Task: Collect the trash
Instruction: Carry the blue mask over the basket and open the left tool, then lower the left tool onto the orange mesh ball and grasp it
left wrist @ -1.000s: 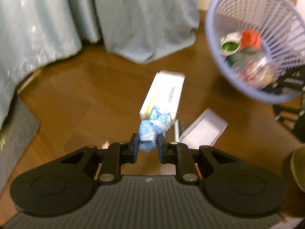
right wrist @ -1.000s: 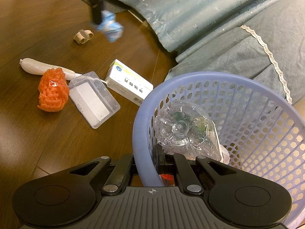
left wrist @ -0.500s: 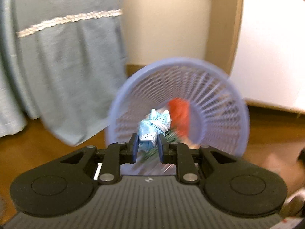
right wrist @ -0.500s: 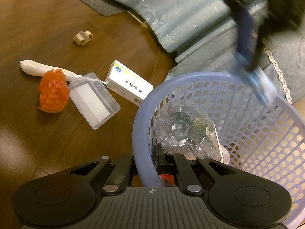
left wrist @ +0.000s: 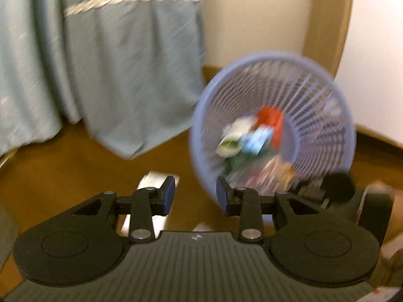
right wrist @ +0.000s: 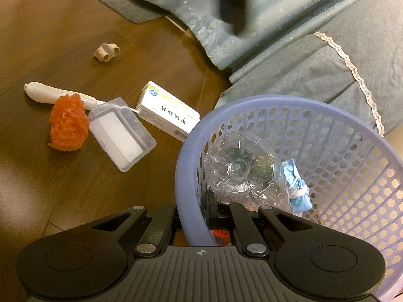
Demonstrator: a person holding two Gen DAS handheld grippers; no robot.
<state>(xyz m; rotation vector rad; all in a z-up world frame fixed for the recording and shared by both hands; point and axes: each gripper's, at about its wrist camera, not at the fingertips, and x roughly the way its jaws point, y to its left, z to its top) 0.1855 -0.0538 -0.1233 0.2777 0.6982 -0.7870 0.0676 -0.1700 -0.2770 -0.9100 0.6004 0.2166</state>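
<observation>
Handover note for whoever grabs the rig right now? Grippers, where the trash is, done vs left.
Left gripper: jaws have just been opening, nothing between them.
Right gripper: shut on the rim of the purple basket, tilting it.
Done: blue mask in the basket beside the clear bottle.
Left on the floor: white box, clear plastic case, orange mesh, white tube, small tan piece.

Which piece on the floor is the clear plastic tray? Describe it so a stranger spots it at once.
Start at the lavender mesh plastic basket and look left along the brown wooden floor. Past the white cardboard medicine box lies the clear rectangular plastic tray, beside the orange crumpled foam net. It alone is see-through, with a flat white inside.
</observation>
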